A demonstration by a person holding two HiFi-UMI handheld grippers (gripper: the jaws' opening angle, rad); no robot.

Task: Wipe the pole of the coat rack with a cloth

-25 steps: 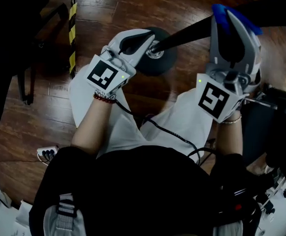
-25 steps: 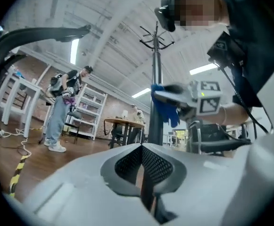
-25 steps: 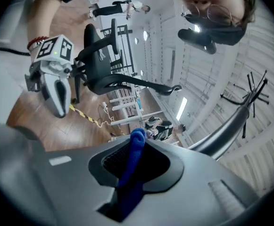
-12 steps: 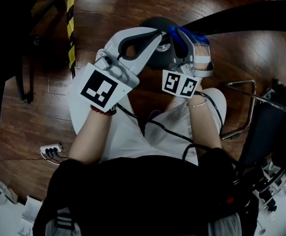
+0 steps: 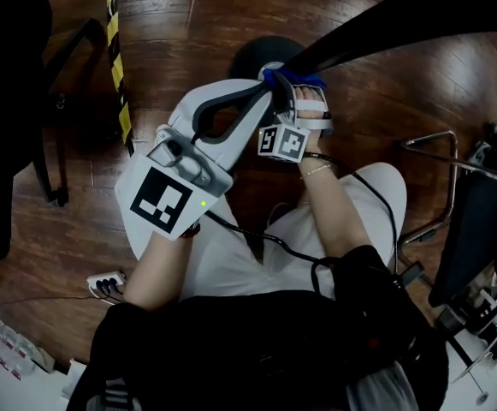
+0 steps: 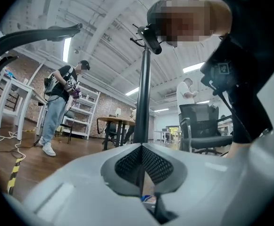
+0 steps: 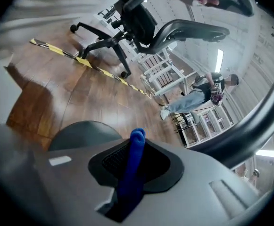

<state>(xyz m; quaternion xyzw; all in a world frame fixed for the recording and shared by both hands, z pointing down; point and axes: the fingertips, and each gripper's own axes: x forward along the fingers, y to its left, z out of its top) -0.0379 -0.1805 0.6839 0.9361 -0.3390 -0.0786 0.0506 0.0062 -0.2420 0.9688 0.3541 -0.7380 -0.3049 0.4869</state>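
The coat rack's black pole (image 5: pixel 376 28) rises from a round dark base (image 5: pixel 255 52) on the wooden floor. My left gripper (image 5: pixel 268 88) is shut on the pole just above the base; in the left gripper view the pole (image 6: pixel 143 93) runs up from between the meshed pads to the hooks. My right gripper (image 5: pixel 296 88) is shut on a blue cloth (image 5: pixel 292 78), which lies against the pole right beside the left fingertips. In the right gripper view the cloth (image 7: pixel 137 142) sticks up out of the right gripper (image 7: pixel 133 166), with the base (image 7: pixel 82 132) behind it.
Yellow-black tape (image 5: pixel 115 50) runs along the floor at the left beside a black chair (image 5: pixel 17 101). A chrome chair frame (image 5: pixel 436 169) stands at the right. A power strip (image 5: pixel 107 285) lies near my left side. A person (image 6: pixel 59 107) stands by shelves farther off.
My right gripper has slid the blue cloth down the pole toward the base, ending beside the left fingertips. The left gripper has stayed shut on the pole.
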